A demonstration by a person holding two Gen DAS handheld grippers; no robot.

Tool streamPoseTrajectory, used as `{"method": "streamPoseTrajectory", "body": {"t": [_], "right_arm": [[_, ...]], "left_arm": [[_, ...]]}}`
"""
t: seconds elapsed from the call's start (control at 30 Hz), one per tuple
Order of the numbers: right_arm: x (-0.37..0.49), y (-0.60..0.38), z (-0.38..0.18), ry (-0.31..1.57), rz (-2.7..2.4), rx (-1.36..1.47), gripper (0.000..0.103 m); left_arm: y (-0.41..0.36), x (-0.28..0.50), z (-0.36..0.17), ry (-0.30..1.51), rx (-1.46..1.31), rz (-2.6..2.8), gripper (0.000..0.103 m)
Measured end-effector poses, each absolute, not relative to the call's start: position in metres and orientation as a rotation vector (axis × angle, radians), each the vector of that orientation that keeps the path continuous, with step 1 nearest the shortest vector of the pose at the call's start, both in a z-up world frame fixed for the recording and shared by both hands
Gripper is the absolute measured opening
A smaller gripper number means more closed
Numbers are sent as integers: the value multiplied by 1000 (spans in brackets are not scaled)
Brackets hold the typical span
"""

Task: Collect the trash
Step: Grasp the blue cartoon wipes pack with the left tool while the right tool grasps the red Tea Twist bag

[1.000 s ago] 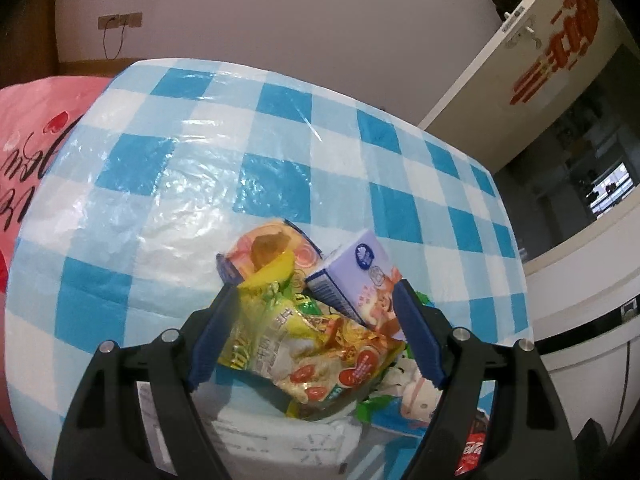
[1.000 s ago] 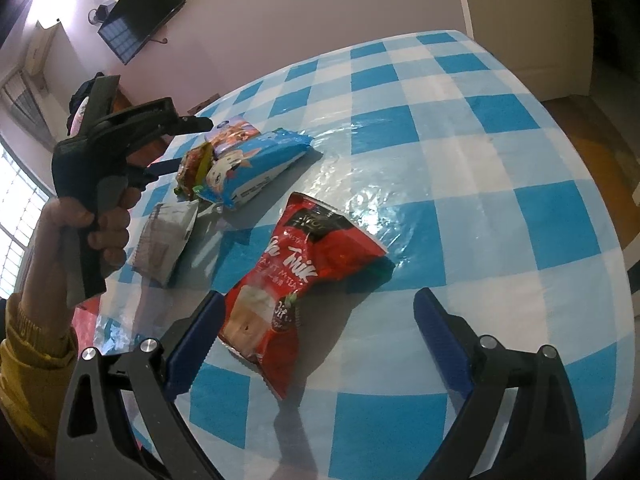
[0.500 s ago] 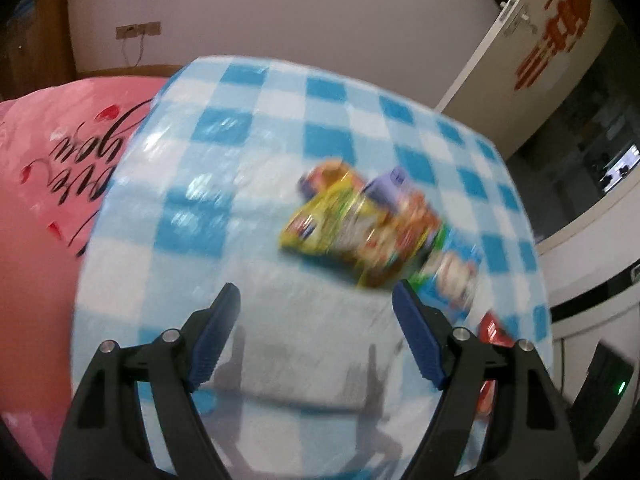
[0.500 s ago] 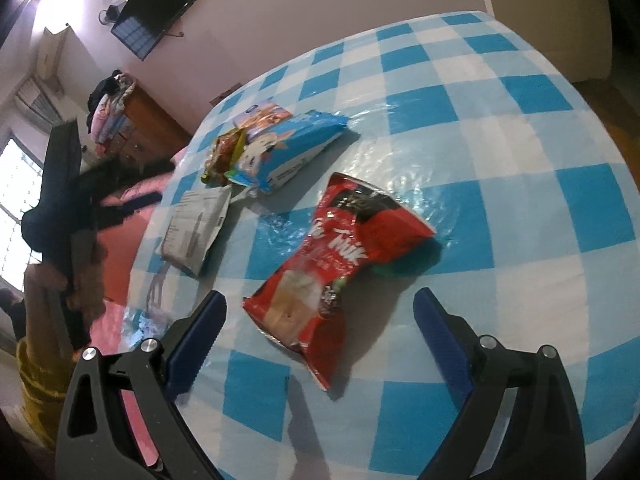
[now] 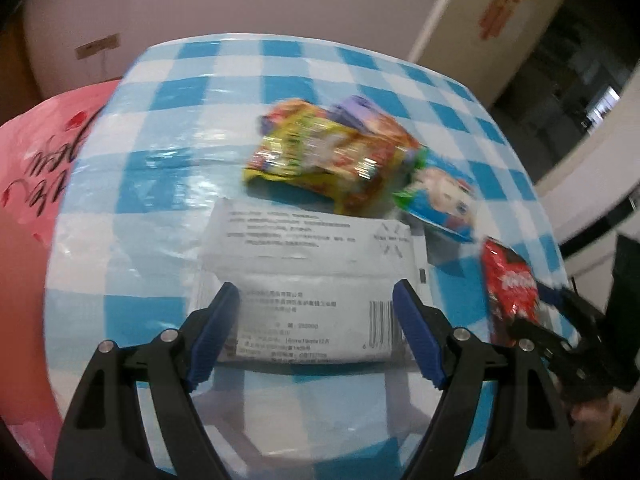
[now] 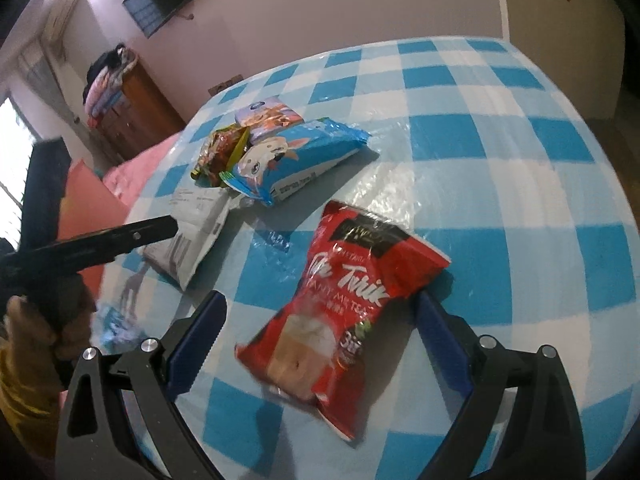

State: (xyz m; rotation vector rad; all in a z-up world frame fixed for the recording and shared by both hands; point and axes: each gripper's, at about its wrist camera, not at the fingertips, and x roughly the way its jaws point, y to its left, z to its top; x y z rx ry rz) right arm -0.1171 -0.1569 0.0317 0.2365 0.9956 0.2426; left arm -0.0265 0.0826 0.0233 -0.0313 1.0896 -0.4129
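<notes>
My left gripper (image 5: 316, 290) hangs open over a flat grey printed pack (image 5: 308, 264) on the checked table (image 5: 168, 96); its blue pads straddle the pack's near end without pressing it. Behind the pack lie a yellow snack packet (image 5: 320, 152), a purple carton (image 5: 360, 110) and a blue packet (image 5: 444, 196). My right gripper (image 6: 322, 300) has its jaws closing around a red milk-tea packet (image 6: 352, 300) that lies flat on the table (image 6: 500, 128). The right pad (image 6: 440, 332) is close to the packet's edge and the left pad stands apart.
A pink bag (image 5: 36, 168) bulges beside the table's left edge. In the right wrist view a hand in a yellow sleeve (image 6: 24, 372) holds the left gripper, one finger (image 6: 136, 236) over the grey pack (image 6: 192, 236). The table edge curves near both grippers.
My left gripper has drawn back from the snack pile and now hovers over the grey pack. My right gripper has come closer, so the red packet now lies between its slightly narrower jaws.
</notes>
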Motion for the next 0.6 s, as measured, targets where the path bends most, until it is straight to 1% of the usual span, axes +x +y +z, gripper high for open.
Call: {"method": "streamPoseTrajectory", "body": {"t": [0.03, 0.1, 0.17, 0.23, 0.37, 0.43, 0.5, 0.6], "right_arm": [[-115, -154, 31, 994, 231, 202, 86], [-111, -148, 30, 994, 211, 121, 83], [-109, -147, 29, 996, 191, 72, 77], [-108, -148, 29, 995, 182, 36, 70], [-108, -155, 29, 996, 202, 36, 65], [-109, -159, 29, 990, 201, 48, 60], [-110, -162, 30, 985, 204, 64, 57], [-113, -168, 30, 972, 212, 96, 53]], "left_arm": [[79, -27, 23, 1088, -14, -423, 79], [71, -29, 23, 1084, 23, -434, 79], [67, -29, 23, 1088, 25, -456, 79], [63, -32, 26, 1091, 29, -512, 79], [58, -42, 28, 1095, 94, -539, 79], [62, -43, 30, 1101, 50, -534, 79], [62, -42, 36, 1090, -3, -529, 79], [47, -41, 44, 1057, 11, -556, 79]]}}
